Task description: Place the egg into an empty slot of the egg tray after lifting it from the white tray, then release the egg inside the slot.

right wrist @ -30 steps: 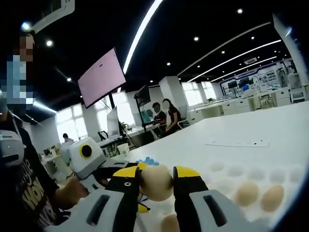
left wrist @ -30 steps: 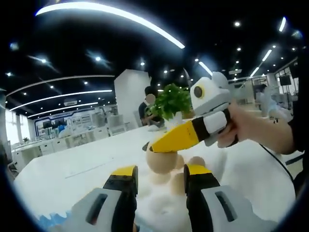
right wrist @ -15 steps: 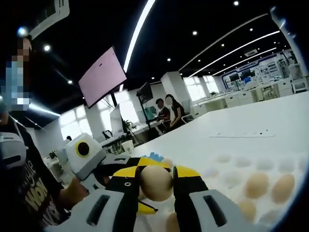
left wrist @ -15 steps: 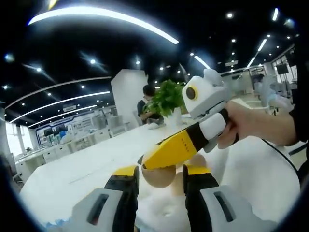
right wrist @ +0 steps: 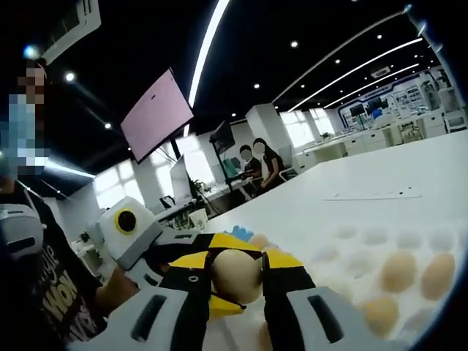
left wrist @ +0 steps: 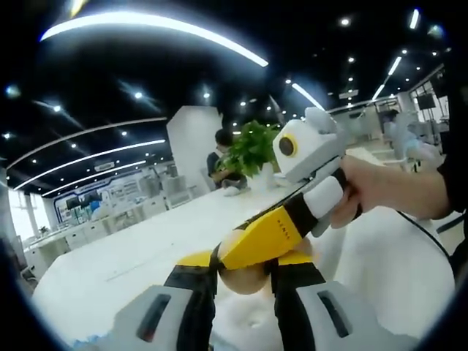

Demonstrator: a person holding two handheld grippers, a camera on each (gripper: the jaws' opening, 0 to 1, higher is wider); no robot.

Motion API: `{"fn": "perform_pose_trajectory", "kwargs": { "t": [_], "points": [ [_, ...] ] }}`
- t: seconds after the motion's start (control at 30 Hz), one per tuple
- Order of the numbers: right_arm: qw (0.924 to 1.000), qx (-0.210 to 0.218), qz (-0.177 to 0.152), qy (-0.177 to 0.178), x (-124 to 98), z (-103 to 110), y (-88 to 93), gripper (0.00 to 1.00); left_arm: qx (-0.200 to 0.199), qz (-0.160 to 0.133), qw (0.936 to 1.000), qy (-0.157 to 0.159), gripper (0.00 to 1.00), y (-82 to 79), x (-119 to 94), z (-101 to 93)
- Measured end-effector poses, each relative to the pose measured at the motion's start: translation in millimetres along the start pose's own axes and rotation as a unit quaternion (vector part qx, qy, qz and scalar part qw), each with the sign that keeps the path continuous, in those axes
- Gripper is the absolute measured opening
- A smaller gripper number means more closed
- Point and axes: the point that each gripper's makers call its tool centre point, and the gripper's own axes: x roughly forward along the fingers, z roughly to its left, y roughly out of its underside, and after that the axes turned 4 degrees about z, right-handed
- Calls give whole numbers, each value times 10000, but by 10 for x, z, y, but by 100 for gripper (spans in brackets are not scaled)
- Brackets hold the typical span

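A tan egg (right wrist: 236,276) is held between the yellow-tipped jaws of my right gripper (right wrist: 236,281), which is shut on it. In the left gripper view, a hand brings that right gripper (left wrist: 252,256) in from the right, and the egg (left wrist: 245,278) lies level with the tips of my left gripper (left wrist: 245,265). The left jaws stand apart on either side of the egg, and I cannot tell if they touch it. The left gripper (right wrist: 219,274) crosses behind the egg in the right gripper view. A white egg tray (right wrist: 365,241) lies to the right with several eggs (right wrist: 398,270) in its slots.
Everything rests on a long white table (right wrist: 409,172) with a sheet of paper (right wrist: 373,195) on it. A green plant (left wrist: 252,150) stands at the far end, with seated people (right wrist: 256,164) behind. A person stands at the left, close to the table.
In the left gripper view the right gripper and its egg have come down and closer. The egg now sits between the left jaw tips instead of above them. Grip on the egg is unchanged.
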Motion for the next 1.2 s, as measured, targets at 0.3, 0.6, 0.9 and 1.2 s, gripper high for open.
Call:
{"fn": "perform_pose_trajectory", "kwargs": {
  "t": [0.3, 0.6, 0.9, 1.2],
  "points": [
    [9999, -46, -40, -97, 16, 48, -17, 29, 62, -69, 10000, -31, 29, -25, -47, -3],
    [9998, -78, -164, -83, -31, 24, -87, 26, 50, 20, 10000, -53, 28, 17, -51, 53],
    [9993, -44, -366, 70, -145, -63, -169, 26, -30, 104, 9998, -176, 28, 66, -115, 180],
    [9992, -247, -265, 145, -143, -45, -128, 26, -72, 162, 9991, -391, 28, 116, -213, 350]
  ]
}}
